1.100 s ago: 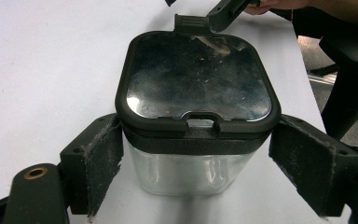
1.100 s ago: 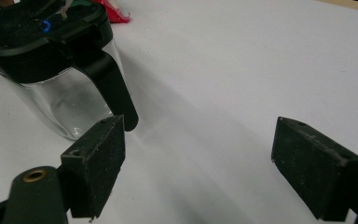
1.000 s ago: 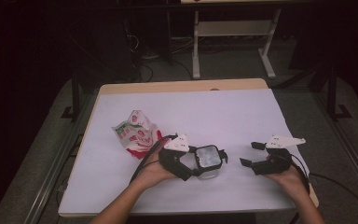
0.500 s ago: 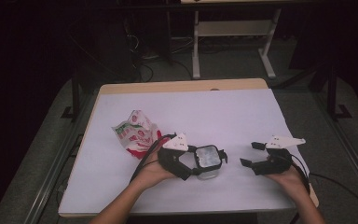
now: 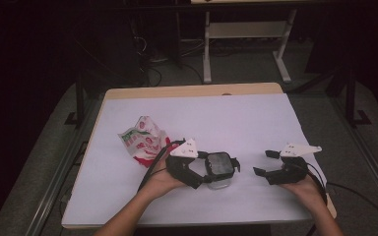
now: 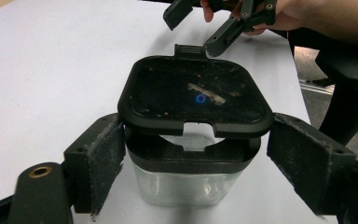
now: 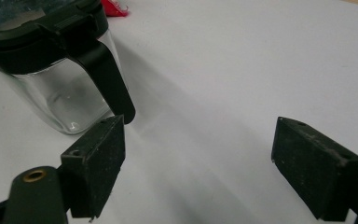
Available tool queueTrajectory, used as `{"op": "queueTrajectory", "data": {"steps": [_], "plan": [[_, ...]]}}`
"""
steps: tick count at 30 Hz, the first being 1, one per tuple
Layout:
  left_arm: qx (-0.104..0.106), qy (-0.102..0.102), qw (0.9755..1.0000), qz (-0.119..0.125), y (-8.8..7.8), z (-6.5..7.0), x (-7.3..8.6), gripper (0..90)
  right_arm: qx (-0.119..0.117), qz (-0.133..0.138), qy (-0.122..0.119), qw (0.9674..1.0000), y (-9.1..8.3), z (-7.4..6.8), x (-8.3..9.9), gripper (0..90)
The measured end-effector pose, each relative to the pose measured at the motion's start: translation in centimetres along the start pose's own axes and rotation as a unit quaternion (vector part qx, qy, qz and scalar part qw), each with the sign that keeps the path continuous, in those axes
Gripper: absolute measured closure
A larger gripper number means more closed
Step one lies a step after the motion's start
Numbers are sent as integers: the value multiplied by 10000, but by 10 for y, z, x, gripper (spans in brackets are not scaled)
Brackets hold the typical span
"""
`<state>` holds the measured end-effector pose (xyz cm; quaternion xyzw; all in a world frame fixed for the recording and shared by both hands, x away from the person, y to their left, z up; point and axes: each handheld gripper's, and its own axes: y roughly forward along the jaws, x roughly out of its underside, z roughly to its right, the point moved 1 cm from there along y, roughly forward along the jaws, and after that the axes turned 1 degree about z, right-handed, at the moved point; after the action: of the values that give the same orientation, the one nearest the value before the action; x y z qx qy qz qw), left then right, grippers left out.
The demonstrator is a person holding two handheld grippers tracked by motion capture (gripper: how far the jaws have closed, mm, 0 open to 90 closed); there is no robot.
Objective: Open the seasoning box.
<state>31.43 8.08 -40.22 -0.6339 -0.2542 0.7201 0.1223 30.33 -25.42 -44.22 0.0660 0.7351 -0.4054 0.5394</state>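
High view: jar (image 5: 220, 170) mid-bench, beside snack bag (image 5: 143, 140). My left claw (image 6: 193, 161) straddles jar, jaws apart, pads not yet pressing. Right claw (image 7: 198, 161) wide apart, empty, near handle (image 7: 107, 77). Advice: center pads on glass below lid (image 6: 193, 93), squeeze evenly.

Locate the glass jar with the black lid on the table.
In the high view, the glass jar stands near the table's front edge, between the left gripper's jaws, right of the snack bag.
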Motion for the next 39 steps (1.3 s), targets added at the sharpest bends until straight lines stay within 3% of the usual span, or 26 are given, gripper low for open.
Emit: {"op": "queueTrajectory", "data": {"steps": [11, 18, 19, 22, 32, 39], "plan": [[3, -5, 10000, 5, -1, 0, -1, 203, -4, -16, -40, 10000, 1, 0, 1, 170], [30, -110, 9999, 33, -4, 1, -4, 226, -45, -8, -47, 10000, 2, 0, 1, 170], [179, -169, 9997, 85, -6, 1, -5, 265, -53, -10, -45, 10000, 2, 0, 1, 170], [221, -74, 9996, 130, -6, 2, -6, 328, -69, -19, -29, 10000, 2, 0, 1, 170], [562, -79, 9983, 155, -7, 2, -8, 548, -53, 26, -3, 10000, 0, -1, 1, 170], [557, -103, 9983, 131, -7, 4, -9, 566, -79, -16, -56, 10000, 1, -3, 0, 170]]}}
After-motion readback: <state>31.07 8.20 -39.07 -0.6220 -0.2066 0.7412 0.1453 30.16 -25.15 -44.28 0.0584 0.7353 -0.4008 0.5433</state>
